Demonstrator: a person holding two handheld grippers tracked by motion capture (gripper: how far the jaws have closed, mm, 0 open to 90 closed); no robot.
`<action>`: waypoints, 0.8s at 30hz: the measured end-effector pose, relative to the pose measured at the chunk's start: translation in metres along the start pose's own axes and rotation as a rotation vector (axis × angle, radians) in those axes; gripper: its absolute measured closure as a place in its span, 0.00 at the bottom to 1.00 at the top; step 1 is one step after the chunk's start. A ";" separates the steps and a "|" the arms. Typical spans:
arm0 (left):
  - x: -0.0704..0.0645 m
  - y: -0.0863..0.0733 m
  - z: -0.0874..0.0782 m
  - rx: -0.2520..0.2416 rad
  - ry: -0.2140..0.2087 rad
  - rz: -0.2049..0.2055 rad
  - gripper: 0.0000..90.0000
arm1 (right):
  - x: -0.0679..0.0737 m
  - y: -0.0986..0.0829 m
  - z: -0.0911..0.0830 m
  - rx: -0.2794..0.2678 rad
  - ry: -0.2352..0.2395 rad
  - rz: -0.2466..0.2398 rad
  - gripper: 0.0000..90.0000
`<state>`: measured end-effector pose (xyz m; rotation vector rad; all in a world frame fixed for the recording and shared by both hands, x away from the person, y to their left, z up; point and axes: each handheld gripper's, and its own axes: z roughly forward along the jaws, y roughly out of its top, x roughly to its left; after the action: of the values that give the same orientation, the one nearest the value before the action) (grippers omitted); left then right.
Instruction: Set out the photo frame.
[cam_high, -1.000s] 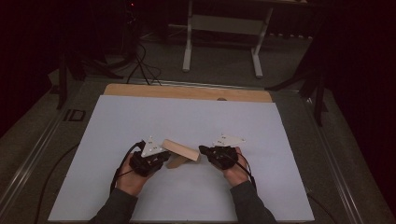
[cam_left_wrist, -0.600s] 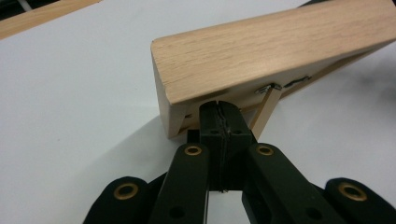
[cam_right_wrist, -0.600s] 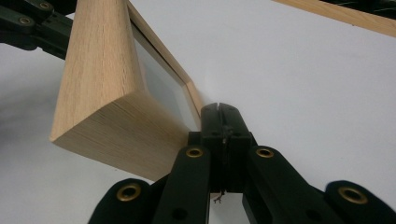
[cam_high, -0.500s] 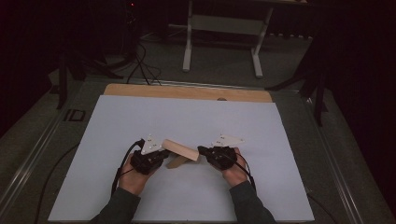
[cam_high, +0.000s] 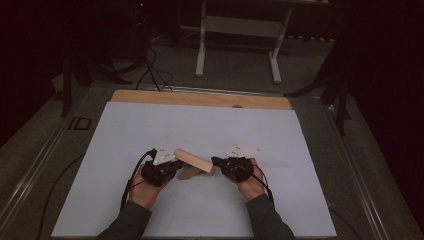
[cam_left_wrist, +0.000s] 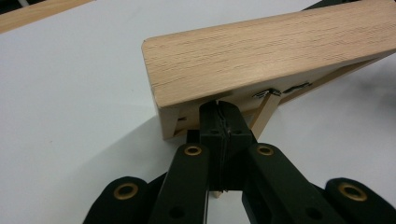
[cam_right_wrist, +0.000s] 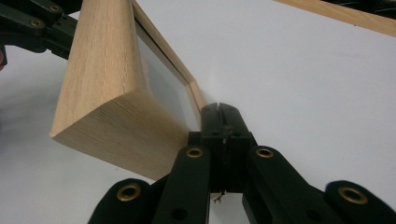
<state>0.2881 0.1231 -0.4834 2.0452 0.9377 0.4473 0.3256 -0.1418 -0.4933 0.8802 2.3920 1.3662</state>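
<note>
the wooden frame sits near the front middle of the desk, between my two hands, tilted so its broad oak face slants up and one long edge rests low toward the white surface. in the right gripper view i can see a pane set inside a thin inner lip on its underside, so i take it for a deep picture frame or a shallow box with a window.

my left gripper has its fingers pressed together, tips tucked under the frame's near end beside a slim wooden strut; whether they pinch a thin edge there or merely meet under it, i cannot tell. my right gripper is at the opposite end, fingers likewise closed tight against each other, tips just at the inner lip by the glass; again i cannot tell if anything thin is caught between them.

i judge the step in hand to be a two-handed tilt or turn of the frame, each end steadied from below. the next move, as i read it, calls for both hands to act together at the same pace, so the frame does not twist or slip off the closed tips, and for a gentle touch near the pane.
</note>
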 end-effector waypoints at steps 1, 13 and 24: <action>0.000 0.000 0.000 -0.001 0.000 0.000 0.99 | 0.000 0.000 0.000 0.000 0.000 0.000 1.00; -0.002 0.002 0.001 -0.005 -0.002 0.003 0.99 | 0.002 0.000 0.000 0.001 0.007 -0.008 1.00; -0.005 0.004 0.002 -0.006 -0.010 0.005 0.99 | 0.003 0.000 0.000 0.003 0.009 -0.008 1.00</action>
<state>0.2878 0.1169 -0.4815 2.0429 0.9243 0.4411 0.3229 -0.1395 -0.4930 0.8656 2.4029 1.3667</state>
